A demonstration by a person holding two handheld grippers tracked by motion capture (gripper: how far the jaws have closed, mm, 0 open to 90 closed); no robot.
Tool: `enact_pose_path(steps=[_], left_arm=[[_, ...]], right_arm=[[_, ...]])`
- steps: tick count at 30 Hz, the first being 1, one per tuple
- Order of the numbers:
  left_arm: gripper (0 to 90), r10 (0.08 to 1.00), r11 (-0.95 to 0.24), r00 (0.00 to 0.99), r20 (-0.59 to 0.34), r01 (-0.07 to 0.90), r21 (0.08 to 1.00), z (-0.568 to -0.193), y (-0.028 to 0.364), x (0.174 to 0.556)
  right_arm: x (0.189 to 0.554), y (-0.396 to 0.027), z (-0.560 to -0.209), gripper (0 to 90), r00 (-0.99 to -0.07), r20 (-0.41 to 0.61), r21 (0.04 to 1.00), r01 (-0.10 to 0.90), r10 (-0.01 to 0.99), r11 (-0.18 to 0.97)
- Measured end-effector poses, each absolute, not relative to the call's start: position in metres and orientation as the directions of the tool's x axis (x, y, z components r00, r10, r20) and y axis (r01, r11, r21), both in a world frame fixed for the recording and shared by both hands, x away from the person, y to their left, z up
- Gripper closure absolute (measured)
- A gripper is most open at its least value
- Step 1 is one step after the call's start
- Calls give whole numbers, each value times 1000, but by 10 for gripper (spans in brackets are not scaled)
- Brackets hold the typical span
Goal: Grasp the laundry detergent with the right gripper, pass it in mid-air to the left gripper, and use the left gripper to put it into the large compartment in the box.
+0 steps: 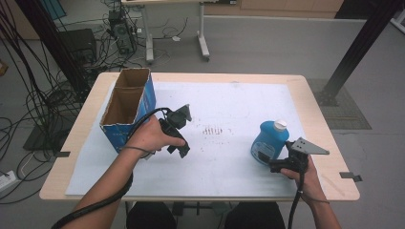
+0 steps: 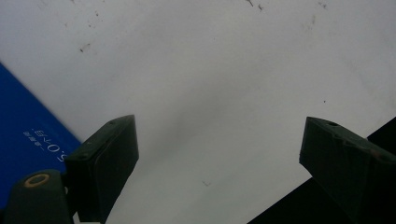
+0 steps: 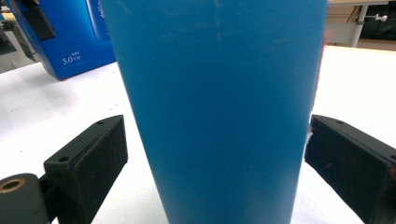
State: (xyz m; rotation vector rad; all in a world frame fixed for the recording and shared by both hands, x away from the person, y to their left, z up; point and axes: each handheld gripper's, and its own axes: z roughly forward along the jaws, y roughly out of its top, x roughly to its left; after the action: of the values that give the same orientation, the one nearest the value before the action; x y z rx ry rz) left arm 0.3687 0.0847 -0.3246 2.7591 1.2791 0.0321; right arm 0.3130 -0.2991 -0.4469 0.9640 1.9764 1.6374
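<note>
We start with the worktop [image 1: 305,100] under its white sheet, then the open blue cardboard box [image 1: 128,114] at its left, then the blue bottle [image 1: 268,140] with a white cap standing upright at the right, near the front edge. Our right gripper [image 1: 279,164] sits level against the bottle's near side; its 2 fingers [image 3: 88,161] are spread either side of the body, with a gap on the left (the right one looks about to touch), so nothing is pinched yet. If we close off-centre or too low, we judge the tall bottle could tip or slide away. Our left gripper [image 1: 181,148] points down at the bare sheet just beside the box, fingers [image 2: 105,163] spread wide and empty, wrist bent inward.
</note>
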Motion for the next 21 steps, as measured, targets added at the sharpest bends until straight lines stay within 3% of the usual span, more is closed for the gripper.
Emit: enact_pose_path(steps=[21], left_arm=[[119, 759, -647, 651, -18, 756, 100, -323, 82, 369]], right_arm=[[313, -300, -446, 52, -682, 120, 966, 247, 722, 72]])
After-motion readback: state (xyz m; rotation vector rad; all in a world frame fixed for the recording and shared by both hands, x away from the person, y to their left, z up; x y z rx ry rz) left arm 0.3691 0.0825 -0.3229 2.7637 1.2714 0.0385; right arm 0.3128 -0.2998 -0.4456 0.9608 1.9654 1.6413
